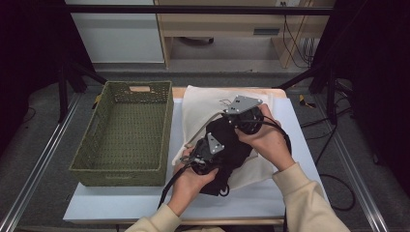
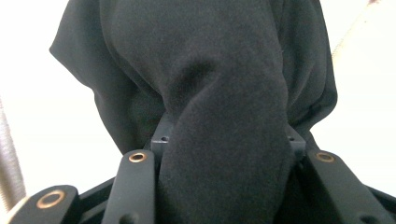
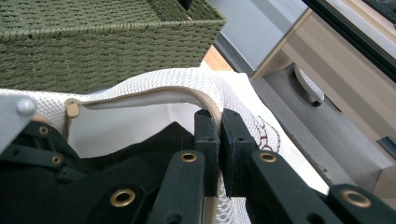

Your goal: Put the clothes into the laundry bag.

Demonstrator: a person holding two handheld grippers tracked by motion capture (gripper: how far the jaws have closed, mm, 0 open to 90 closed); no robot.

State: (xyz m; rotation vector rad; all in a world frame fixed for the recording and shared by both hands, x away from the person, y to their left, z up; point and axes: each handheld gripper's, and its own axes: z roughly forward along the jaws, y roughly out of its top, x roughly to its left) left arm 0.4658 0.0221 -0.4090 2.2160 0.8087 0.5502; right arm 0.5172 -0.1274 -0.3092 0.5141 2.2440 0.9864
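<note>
Two grippers are being used together on one job: a black cloth (image 1: 227, 145) is being pushed into a white mesh bag (image 1: 203, 108) that lies on the table (image 1: 270, 198), just right of the green woven basket (image 1: 121, 133).

The right gripper (image 3: 219, 122) is shut tight on the bag's zip edge (image 3: 159, 93). That edge is pinched and lifted so that the mouth of the bag is kept open like a little tent. If it were let go, the mouth would likely flop shut and the cloth could not be put in.

The left gripper (image 2: 224, 140) is closed about half way on a thick fold of the black cloth. Its jaws are pressed on both sides of the fold, so the cloth is held fast and can be steered. In the high view this gripper (image 1: 196, 157) is seen at the near side of the bag, with much of the cloth still outside.

The basket is left empty beside the bag, probably so the filled bag can be laid in it later.
</note>
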